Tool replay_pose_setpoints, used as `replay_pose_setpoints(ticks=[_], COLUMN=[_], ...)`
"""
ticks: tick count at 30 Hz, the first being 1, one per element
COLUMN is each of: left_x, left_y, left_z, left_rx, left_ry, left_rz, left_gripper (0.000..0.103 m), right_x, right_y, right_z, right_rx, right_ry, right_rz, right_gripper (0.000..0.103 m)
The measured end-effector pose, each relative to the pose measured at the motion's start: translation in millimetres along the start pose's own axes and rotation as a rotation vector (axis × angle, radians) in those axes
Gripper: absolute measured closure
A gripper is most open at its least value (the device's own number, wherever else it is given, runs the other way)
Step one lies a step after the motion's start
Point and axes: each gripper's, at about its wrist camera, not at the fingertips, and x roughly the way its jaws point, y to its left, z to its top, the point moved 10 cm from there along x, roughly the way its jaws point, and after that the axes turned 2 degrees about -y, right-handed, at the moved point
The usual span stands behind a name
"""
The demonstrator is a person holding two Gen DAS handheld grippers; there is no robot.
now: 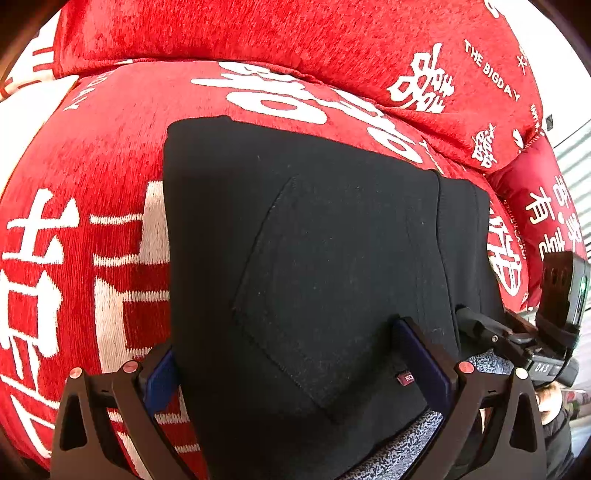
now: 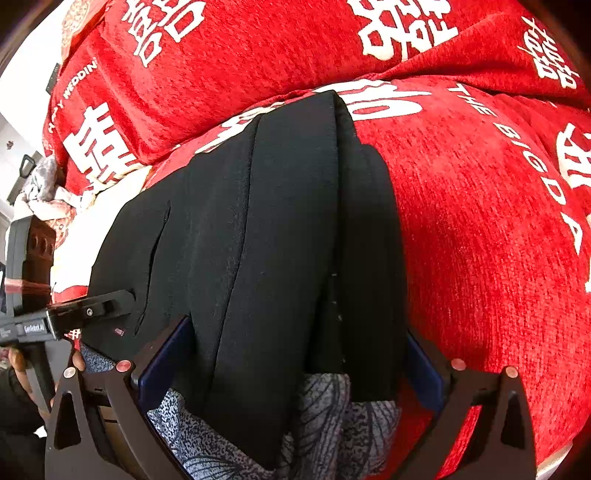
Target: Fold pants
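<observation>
Folded black pants [image 1: 314, 258] between both open tools' fingers, on red blanket [image 1: 92, 166]

Red cover [image 1: 110, 155] with white characters fills both views. Red cushion [image 1: 295, 33] at 12 o'clock, lettered "THE BIG DAY". Small red pillow [image 1: 535, 192] at 3 o'clock. Grey patterned cloth [image 2: 332, 424] at 6 o'clock. Crumpled fabric [image 2: 44, 188] at 9 o'clock.

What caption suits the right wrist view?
Open right gripper straddling folded black pants on a red blanket.
</observation>
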Motion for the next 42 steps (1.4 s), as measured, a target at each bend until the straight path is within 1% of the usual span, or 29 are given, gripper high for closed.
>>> replay_pose_setpoints(ticks=[1, 2, 3, 4, 5, 6, 7, 8, 9, 10, 11, 12, 14, 18, 21, 24, 29, 36, 42], left_x=[0, -1, -3, -6, -10, -14, -17, -19, -21, -23, -24, -25, -29, -39, -44, -54, -80, -115, -134], left_y=[0, 0, -1, -3, -4, -4, -5, -6, -6, -6, -6, -5, -5, -3, 2, 8, 21, 53, 87], left_z=[0, -1, 0, -1, 0, 0, 1, 1, 2, 2, 3, 3, 2, -1, -6, -10, -16, -13, -6], left_rx=[0.005, 0.014, 0.028, 0.043, 0.058, 0.073, 0.082, 0.085, 0.084, 0.08, 0.074, 0.066, 0.065, 0.073, 0.059, 0.052, 0.048, 0.023, -0.013], left_ry=[0.004, 0.005, 0.0, -0.007, -0.013, -0.022, -0.027, -0.028, -0.029, -0.029, -0.028, -0.025, -0.023, -0.023, -0.019, -0.025, -0.049, -0.078, -0.096], left_rz=[-0.002, -0.004, -0.01, -0.014, -0.021, -0.028, -0.03, -0.033, -0.036, -0.039, -0.041, -0.043, -0.042, -0.031, -0.036, -0.036, -0.022, 0.021, 0.052], left_gripper=[0.0, 0.003, 0.01, 0.014, 0.023, 0.032, 0.035, 0.04, 0.044, 0.046, 0.048, 0.05, 0.052, 0.054, 0.054, 0.054, 0.054, 0.054, 0.054], right_x=[0, 0, -1, -5, -7, -11, -15, -19, -24, -28, -31, -34, -42, -53, -52, -52, -56, -49, -33], right_y=[3, 6, 10, 16, 18, 19, 23, 25, 28, 32, 37, 43, 57, 81, 89, 95, 120, 161, 194], right_z=[0, 0, 0, 0, -1, -2, -1, -1, 0, 1, 2, 3, 4, 5, 1, -3, -6, -2, 6], right_rx=[-0.003, -0.017, -0.031, -0.046, -0.049, -0.053, -0.056, -0.057, -0.057, -0.059, -0.067, -0.083, -0.118, -0.158, -0.166, -0.159, -0.17, -0.193, -0.221], right_ry=[0.009, 0.009, 0.005, -0.007, -0.011, -0.012, -0.016, -0.02, -0.028, -0.034, -0.042, -0.05, -0.07, -0.096, -0.092, -0.087, -0.101, -0.109, -0.099], right_rz=[-0.009, -0.026, -0.034, -0.042, -0.045, -0.069, -0.072, -0.075, -0.076, -0.077, -0.083, -0.095, -0.114, -0.112, -0.121, -0.111, -0.091, -0.06, -0.034], right_gripper=[0.0, 0.001, 0.003, 0.007, 0.012, 0.016, 0.022, 0.029, 0.031, 0.038, 0.041, 0.042, 0.046, 0.048, 0.048, 0.048, 0.048, 0.048, 0.048])
